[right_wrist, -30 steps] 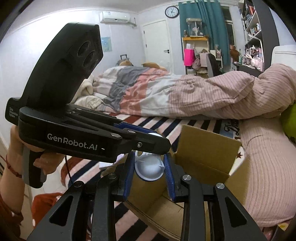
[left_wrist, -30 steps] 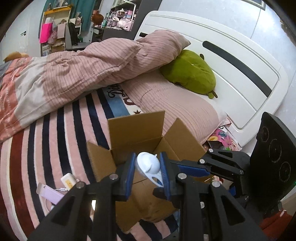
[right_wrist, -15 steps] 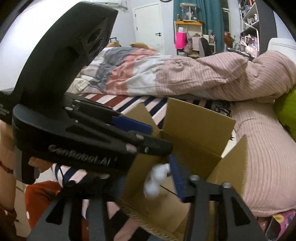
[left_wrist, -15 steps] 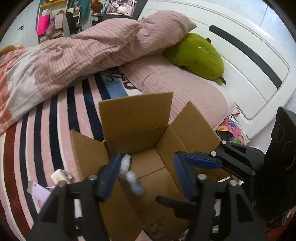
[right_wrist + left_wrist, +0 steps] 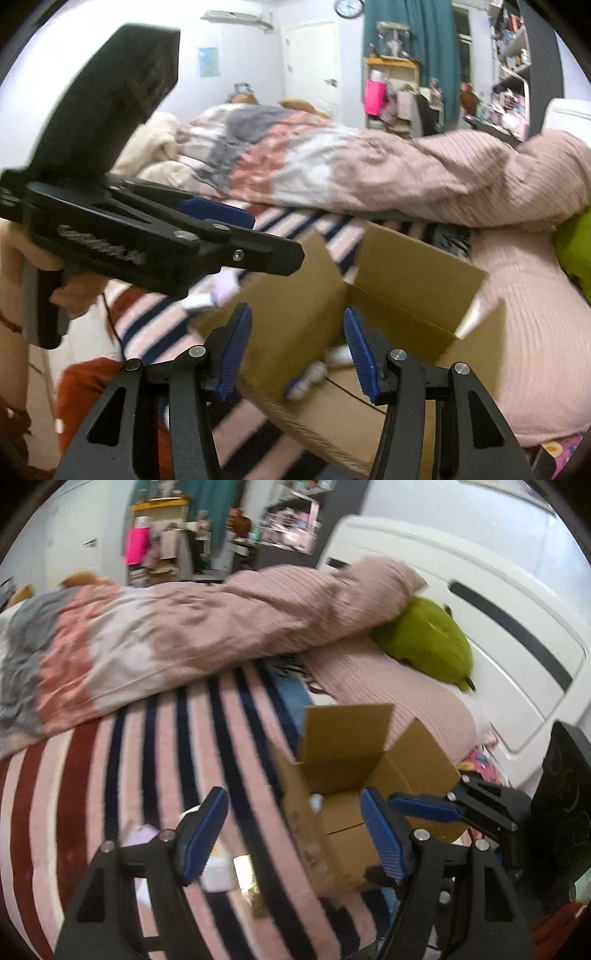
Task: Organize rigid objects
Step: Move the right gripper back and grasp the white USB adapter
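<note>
The left claw [image 5: 295,836] is spread wide with nothing between its blue pads [image 5: 201,834], hanging above the striped blanket [image 5: 110,775] just left of the cardboard box [image 5: 354,805]. The right claw [image 5: 297,354] is likewise released and holds nothing, its fingers framing the open mouth of the same box from the near side. The box sits on the bed with all flaps up; inside, on its floor, lies a small white object with a blue end [image 5: 314,373], blurred, so its exact form cannot be told. From the left wrist view only a small white bit of it shows just over the box's near wall. On the blanket to the left of the box lie a few small items, among them a lilac one [image 5: 142,834] and a white one [image 5: 218,871], partly hidden behind the left claw's finger. Beyond the box are a rumpled pink striped duvet [image 5: 221,627], a pink pillow [image 5: 399,686] and a green plush toy [image 5: 428,642] against the white headboard [image 5: 498,602].
</note>
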Demonstrator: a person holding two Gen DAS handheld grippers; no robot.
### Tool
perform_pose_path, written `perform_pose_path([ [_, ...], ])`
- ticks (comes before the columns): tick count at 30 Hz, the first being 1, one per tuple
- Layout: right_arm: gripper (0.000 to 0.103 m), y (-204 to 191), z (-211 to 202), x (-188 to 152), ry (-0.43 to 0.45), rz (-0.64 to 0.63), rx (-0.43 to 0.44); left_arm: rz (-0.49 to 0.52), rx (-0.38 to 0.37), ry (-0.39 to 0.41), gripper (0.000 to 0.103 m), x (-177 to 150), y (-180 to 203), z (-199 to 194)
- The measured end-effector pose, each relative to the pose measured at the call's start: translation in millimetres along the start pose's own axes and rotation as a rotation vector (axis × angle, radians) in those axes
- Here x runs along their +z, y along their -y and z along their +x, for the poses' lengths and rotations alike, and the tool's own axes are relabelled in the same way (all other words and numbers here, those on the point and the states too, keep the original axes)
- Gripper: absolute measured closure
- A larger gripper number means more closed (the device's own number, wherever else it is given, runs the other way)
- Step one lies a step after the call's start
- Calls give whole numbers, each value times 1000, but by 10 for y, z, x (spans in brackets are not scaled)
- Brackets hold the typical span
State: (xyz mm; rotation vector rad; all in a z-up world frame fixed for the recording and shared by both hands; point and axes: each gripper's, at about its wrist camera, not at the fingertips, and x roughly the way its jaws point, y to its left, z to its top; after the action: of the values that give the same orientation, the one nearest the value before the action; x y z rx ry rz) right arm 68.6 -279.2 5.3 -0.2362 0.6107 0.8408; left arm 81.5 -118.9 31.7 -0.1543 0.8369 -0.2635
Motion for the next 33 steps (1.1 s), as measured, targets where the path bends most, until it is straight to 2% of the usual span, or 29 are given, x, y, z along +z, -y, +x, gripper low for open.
perform_pose_path([
  [4, 55, -384, 158, 116, 5, -62, 87, -42, 123, 32, 32, -185, -424, -225],
  [7, 55, -763, 426, 183, -24, -118, 181, -113, 167, 58, 32, -413, -809, -387],
  [11, 55, -1138, 798, 165, -82, -164, 272, -151, 231, 83, 31, -727, -1192, -524],
  [15, 55, -1336, 1355, 30, -202, -144, 328, -194, 268, 82, 31, -1096, -1546, -557],
  [18, 55, -1337, 1832, -149, -283, -96, 305, -215, 252, 77, 31, -1324, -1717, -533],
  [20, 54, -1316, 2105, -244, -301, -87, 237, -225, 247, 71, 31, -1450, -1785, -524],
  [22, 46, -1296, 2323, -294, -297, -100, 186, -236, 249, 66, 31, -1538, -1837, -512],
  [23, 37, -1296, 2394, -317, -284, -112, 167, -242, 247, 63, 31, -1577, -1862, -507],
  [24, 34, -1285, 2449, -328, -269, -124, 150, -249, 244, 61, 31, -1611, -1884, -505],
  [27, 34, -1301, 2538, -304, -223, -182, 103, -266, 241, 58, 31, -1670, -1913, -509],
  [31, 34, -1370, 2655, -252, -254, -227, 86, -283, 236, 52, 31, -1717, -1942, -494],
  [33, 34, -1416, 2661, -256, -270, -227, 104, -291, 235, 47, 31, -1737, -1947, -493],
])
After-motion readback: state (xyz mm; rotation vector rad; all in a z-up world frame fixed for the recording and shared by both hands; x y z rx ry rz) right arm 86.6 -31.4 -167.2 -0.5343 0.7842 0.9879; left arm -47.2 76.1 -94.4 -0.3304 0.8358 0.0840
